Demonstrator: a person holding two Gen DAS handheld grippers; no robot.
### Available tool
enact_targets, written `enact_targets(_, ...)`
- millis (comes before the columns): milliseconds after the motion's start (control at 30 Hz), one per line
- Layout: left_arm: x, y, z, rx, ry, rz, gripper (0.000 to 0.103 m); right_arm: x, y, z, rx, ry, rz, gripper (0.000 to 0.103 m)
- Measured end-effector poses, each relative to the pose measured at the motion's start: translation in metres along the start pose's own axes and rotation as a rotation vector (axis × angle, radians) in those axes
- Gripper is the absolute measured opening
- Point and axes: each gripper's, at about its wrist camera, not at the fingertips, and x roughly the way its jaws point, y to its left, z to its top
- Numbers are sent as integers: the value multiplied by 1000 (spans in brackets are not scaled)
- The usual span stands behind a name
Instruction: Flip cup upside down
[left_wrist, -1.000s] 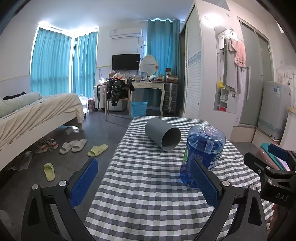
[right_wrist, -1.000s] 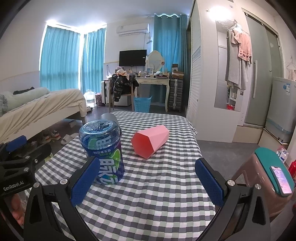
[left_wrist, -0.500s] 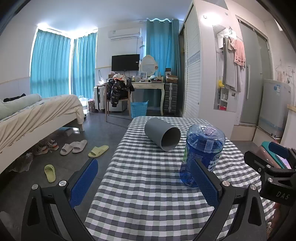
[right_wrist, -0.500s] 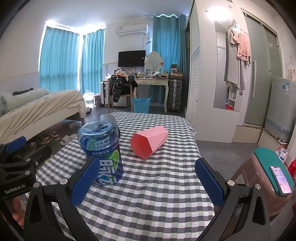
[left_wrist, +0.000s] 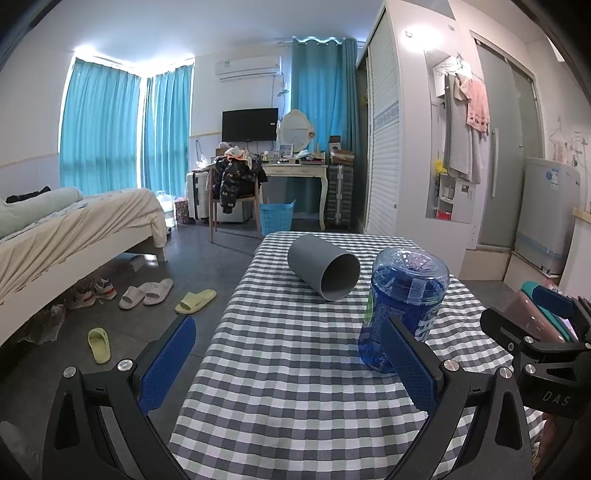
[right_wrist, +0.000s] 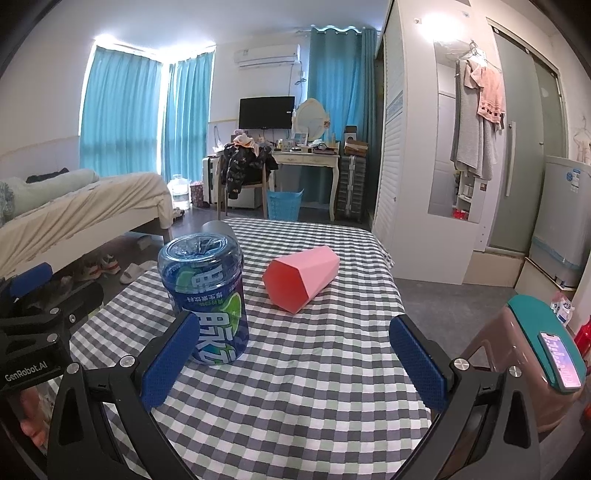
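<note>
A grey cup (left_wrist: 323, 271) lies on its side on the checked tablecloth (left_wrist: 288, 373), mouth toward me; only its far end (right_wrist: 218, 229) peeks out behind the jar in the right wrist view. A pink six-sided cup (right_wrist: 301, 280) also lies on its side, mouth facing me. My left gripper (left_wrist: 288, 363) hovers open over the near table, well short of the grey cup. My right gripper (right_wrist: 295, 360) is open too, nothing between its blue pads, a little short of the pink cup.
A blue plastic jar (left_wrist: 404, 310) with a lid stands upright between the two cups (right_wrist: 205, 299). A stool with a phone (right_wrist: 559, 360) on it sits right of the table. A bed (left_wrist: 70, 225), slippers (left_wrist: 147, 293) and floor lie to the left.
Both grippers have eased very slightly; the cups and the jar have not moved and both grippers remain open.
</note>
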Motion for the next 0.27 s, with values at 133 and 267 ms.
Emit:
enact_targets(133,0,0,0,1,0,3,103,0,0,0,-1,1,-1,103)
enact_targets(267,1,0,0,2,1,2,103,1,1,-2,-2,3,-1,103)
